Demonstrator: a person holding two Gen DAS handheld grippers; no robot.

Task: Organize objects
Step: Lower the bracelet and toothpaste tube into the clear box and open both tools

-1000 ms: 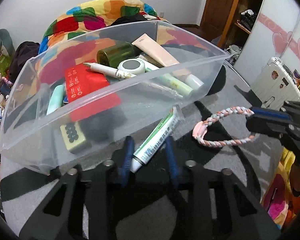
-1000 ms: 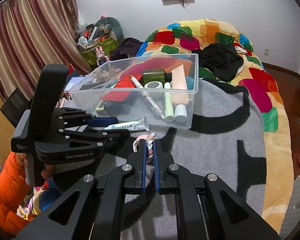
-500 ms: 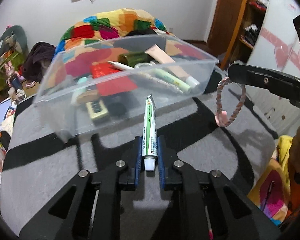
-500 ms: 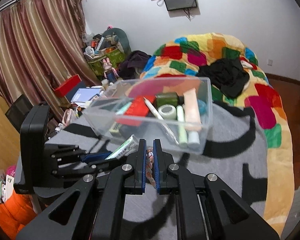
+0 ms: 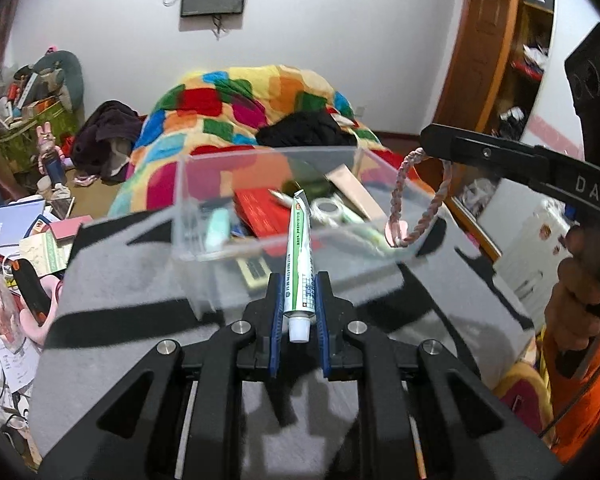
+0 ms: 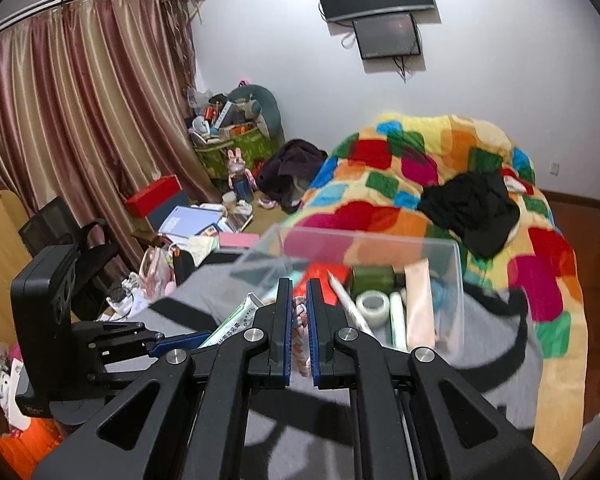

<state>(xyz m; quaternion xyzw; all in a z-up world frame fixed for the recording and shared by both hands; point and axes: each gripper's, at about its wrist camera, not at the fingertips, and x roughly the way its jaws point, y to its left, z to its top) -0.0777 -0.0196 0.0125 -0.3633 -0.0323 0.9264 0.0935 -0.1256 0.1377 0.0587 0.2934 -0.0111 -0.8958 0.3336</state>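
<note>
My left gripper (image 5: 299, 280) is shut on a white and green tube (image 5: 300, 260), held in the air just in front of the clear plastic bin (image 5: 260, 246); the tube (image 6: 236, 322) also shows in the right wrist view. My right gripper (image 6: 299, 284) is shut on a pink and white braided loop (image 6: 300, 336). In the left wrist view that loop (image 5: 420, 200) hangs from the right gripper's tip over the bin's right end. The bin (image 6: 440, 246) holds a red box (image 5: 262, 212), a tape roll (image 6: 374, 306), a green bottle (image 6: 374, 278) and several tubes.
The bin stands on a grey and black blanket (image 5: 120, 280) on a bed. A colourful patchwork quilt (image 6: 400, 184) with black clothes (image 6: 472, 204) lies behind it. Clutter, books and boxes cover the floor at the left (image 5: 16, 224). A curtain (image 6: 80, 120) hangs at the far left.
Both grippers have risen with their loads, from the blanket to the height of the bin's rim. The left gripper closed on the tube early in this span. The loop now hangs over the bin's right end.
</note>
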